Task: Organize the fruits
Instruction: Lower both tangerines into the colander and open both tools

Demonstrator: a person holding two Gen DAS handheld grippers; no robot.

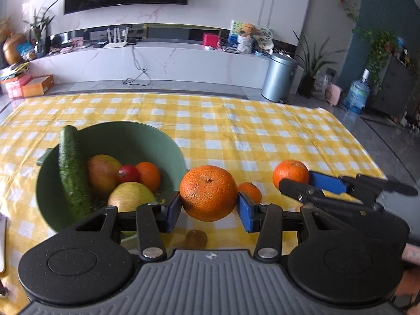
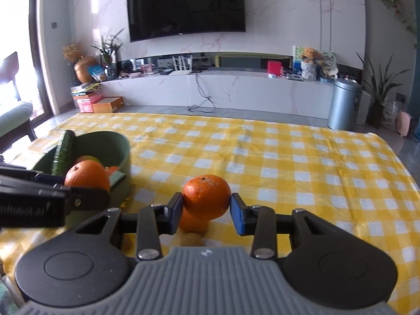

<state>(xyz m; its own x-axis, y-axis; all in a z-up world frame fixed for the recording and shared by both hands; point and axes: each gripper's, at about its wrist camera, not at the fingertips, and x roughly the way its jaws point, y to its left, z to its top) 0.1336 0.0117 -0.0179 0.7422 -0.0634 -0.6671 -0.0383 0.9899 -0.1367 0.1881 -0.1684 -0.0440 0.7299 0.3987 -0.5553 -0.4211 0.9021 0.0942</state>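
My left gripper [image 1: 209, 208] is shut on a large speckled orange [image 1: 208, 193] and holds it above the table, just right of the green bowl [image 1: 147, 137]. The bowl holds a cucumber [image 1: 71, 170], a mango [image 1: 101, 172], a small red fruit [image 1: 127, 173], an orange [image 1: 148, 175] and a pale apple [image 1: 131, 197]. My right gripper [image 2: 206, 210] is shut on a smaller orange [image 2: 206, 197], lifted above the cloth; it also shows in the left wrist view [image 1: 290, 173]. A small orange [image 1: 250, 190] lies on the cloth between the grippers. A brown kiwi [image 1: 196, 239] lies below the left gripper.
The table wears a yellow checked cloth [image 2: 288, 162]. The left gripper with its orange [image 2: 86, 176] shows at the left of the right wrist view, in front of the bowl [image 2: 115, 144]. A white object [image 1: 2, 244] sits at the left edge.
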